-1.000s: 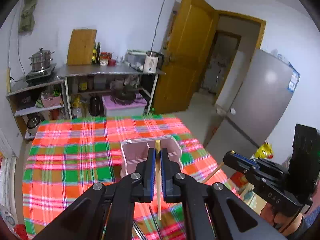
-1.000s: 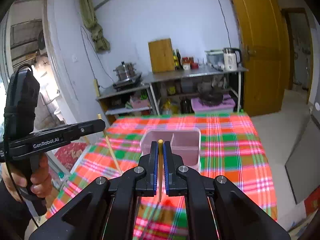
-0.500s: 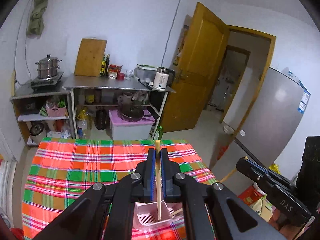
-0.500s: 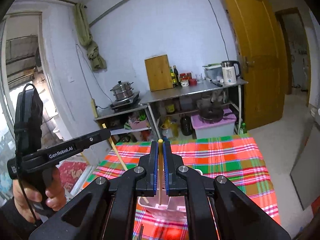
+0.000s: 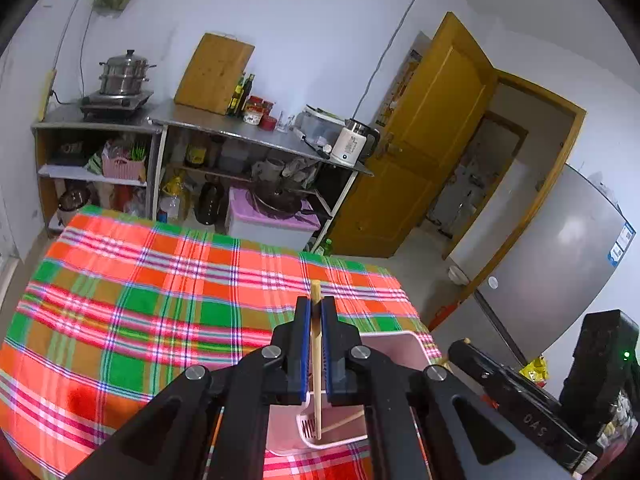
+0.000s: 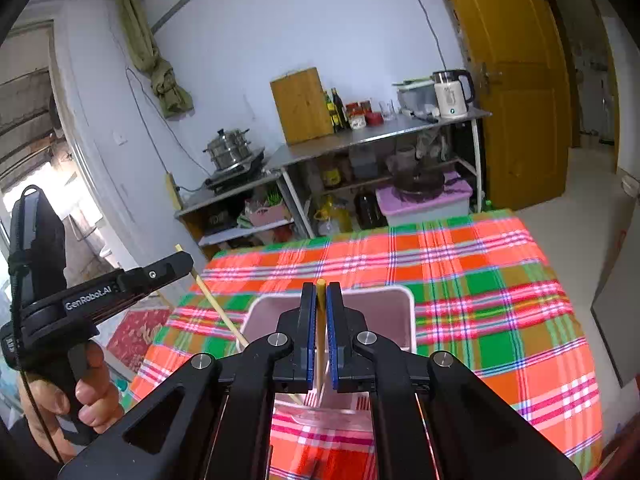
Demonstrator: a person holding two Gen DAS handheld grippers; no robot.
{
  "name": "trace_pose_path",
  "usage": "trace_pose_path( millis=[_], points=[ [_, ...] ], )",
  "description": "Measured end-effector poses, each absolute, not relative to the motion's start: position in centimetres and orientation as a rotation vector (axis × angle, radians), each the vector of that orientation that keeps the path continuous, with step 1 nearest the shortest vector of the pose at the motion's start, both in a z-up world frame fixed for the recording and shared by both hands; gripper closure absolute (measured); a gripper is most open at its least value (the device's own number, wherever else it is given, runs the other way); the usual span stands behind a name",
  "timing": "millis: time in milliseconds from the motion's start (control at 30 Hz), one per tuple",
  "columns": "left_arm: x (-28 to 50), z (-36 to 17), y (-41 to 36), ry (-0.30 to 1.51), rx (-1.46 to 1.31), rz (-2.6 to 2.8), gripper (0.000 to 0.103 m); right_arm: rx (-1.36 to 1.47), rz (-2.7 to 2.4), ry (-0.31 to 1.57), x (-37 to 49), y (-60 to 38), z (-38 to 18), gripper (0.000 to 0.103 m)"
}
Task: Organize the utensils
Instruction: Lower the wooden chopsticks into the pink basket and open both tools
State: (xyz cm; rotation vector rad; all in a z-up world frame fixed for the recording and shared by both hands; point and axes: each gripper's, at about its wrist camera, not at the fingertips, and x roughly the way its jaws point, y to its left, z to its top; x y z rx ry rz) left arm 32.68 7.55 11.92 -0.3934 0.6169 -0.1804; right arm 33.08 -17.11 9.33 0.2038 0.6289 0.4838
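My left gripper (image 5: 316, 316) is shut on a wooden chopstick (image 5: 317, 384) whose lower end reaches down into a pink plastic utensil holder (image 5: 404, 344) on the plaid tablecloth. My right gripper (image 6: 320, 304) is shut on a second wooden chopstick (image 6: 321, 344), also pointing down into the same pink holder (image 6: 396, 300). In the right wrist view the left gripper (image 6: 176, 260) shows at the left with its chopstick (image 6: 220, 308) slanting into the holder. In the left wrist view the right gripper (image 5: 460, 350) shows at the lower right.
The table has a red, green and orange plaid cloth (image 5: 140, 312). Behind it stand metal shelves (image 5: 256, 136) with a steamer pot (image 5: 126, 76), a cutting board, bottles and a kettle (image 5: 354, 144). A wooden door (image 5: 420, 148) and a grey fridge (image 5: 560, 264) are at the right.
Both grippers have come down toward the table and the pink holder, each still holding its chopstick, whose lower end now stands inside the holder.
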Motion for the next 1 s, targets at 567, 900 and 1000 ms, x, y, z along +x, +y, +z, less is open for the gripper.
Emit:
trace_pose_path(
  millis=[567, 900, 1000],
  points=[
    [31.8, 10.4, 6.8, 0.658, -0.339, -0.187, 0.08, 0.18, 0.491, 0.65, 32.5, -17.1, 8.8, 0.083],
    [24.8, 13.8, 5.9, 0.563, -0.255, -0.185, 0.077, 0.181, 0.51, 0.567, 27.1, -19.3, 11.3, 0.079],
    [21.6, 13.6, 5.2, 0.553, -0.227, -0.185, 0.062, 0.187, 0.512, 0.549, 24.3, -20.1, 11.3, 0.078]
  ],
)
